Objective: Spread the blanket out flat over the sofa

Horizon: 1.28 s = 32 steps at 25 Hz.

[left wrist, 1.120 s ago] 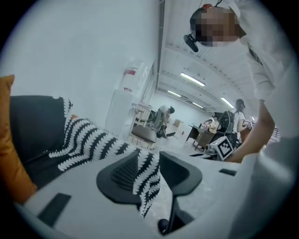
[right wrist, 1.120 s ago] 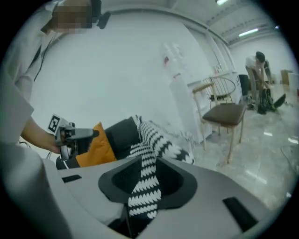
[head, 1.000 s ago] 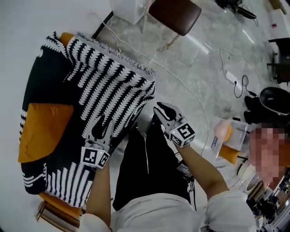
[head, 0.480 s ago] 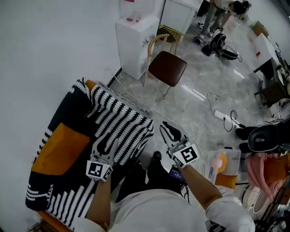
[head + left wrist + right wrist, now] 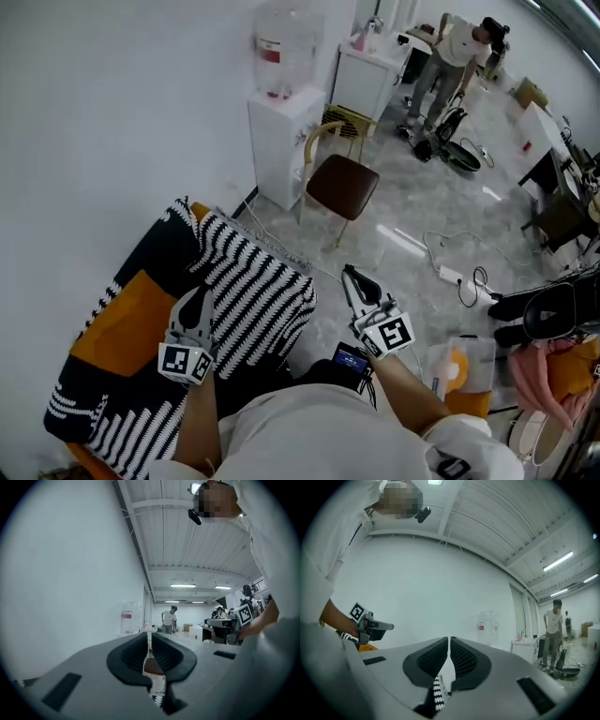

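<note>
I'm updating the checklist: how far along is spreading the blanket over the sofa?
Done: the blanket lies on the orange sofa, but it is rumpled and leaves part uncovered. In hand: nothing. The left tool, whose jaws have just been closing, and the right tool, which is shut, both have nothing between their jaws. Left: grip the blanket's edges and pull it flat.

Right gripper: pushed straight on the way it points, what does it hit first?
Most likely the plain white wall: the right gripper aims at it, just left of the clear water-cooler bottle in the right gripper view. Nothing nearer shows in that line, though depth is hard to judge.
</note>
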Each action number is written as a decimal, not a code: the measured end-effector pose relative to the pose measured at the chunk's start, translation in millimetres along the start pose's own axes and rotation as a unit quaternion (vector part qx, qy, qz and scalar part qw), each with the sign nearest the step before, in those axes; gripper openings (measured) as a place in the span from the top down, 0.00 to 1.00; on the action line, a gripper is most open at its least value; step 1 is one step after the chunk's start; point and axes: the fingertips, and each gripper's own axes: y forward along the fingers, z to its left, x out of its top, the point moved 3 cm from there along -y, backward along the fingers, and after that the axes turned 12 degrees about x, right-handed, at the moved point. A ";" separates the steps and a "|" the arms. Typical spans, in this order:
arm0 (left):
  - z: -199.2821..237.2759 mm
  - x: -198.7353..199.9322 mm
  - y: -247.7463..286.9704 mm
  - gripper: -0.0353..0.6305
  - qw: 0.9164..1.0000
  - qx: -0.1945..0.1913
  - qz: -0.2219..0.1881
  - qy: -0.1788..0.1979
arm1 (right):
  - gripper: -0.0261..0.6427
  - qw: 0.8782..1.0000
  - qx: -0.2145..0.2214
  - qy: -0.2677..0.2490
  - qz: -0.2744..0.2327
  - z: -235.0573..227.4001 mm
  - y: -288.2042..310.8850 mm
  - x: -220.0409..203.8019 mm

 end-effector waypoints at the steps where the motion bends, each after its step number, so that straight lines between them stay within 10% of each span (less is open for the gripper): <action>1: -1.5 4.7 -5.6 0.91 1.000 0.007 -0.004 0.002 | 0.90 1.000 0.003 0.003 -0.007 0.6 -4.8 1.5; 18: -142.5 19.6 -111.9 0.93 0.998 0.053 -0.008 0.025 | 0.90 0.995 0.044 0.066 -0.062 10.7 -155.4 21.2; 32: -164.1 -6.4 -187.1 0.93 0.997 0.068 0.028 0.012 | 0.90 0.995 0.057 0.075 -0.024 72.7 -208.3 8.4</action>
